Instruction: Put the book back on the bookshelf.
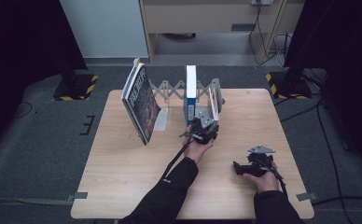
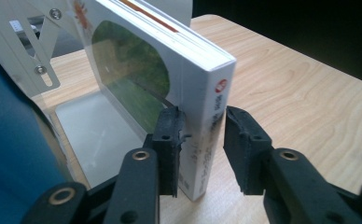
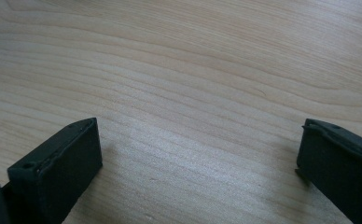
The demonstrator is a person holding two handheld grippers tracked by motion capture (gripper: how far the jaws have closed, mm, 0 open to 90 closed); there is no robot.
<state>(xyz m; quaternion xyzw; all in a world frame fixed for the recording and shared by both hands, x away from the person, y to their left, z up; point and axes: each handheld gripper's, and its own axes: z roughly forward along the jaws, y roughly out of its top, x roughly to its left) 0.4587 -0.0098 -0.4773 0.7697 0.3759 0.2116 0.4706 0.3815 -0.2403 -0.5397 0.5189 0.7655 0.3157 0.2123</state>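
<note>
White-spined book (image 2: 207, 116): stands upright between the jaws of the left tool (image 2: 201, 140), spine toward the tool; the near jaw touches its cover, the far jaw stands just clear of the spine, so the pads do not clamp it. Ahead of the tool, the metal bookend rack (image 2: 34, 56); beside it, a blue book (image 2: 11, 154). Right tool (image 3: 198, 154): wide open over bare counter (image 3: 193, 70), holding nothing.
</note>
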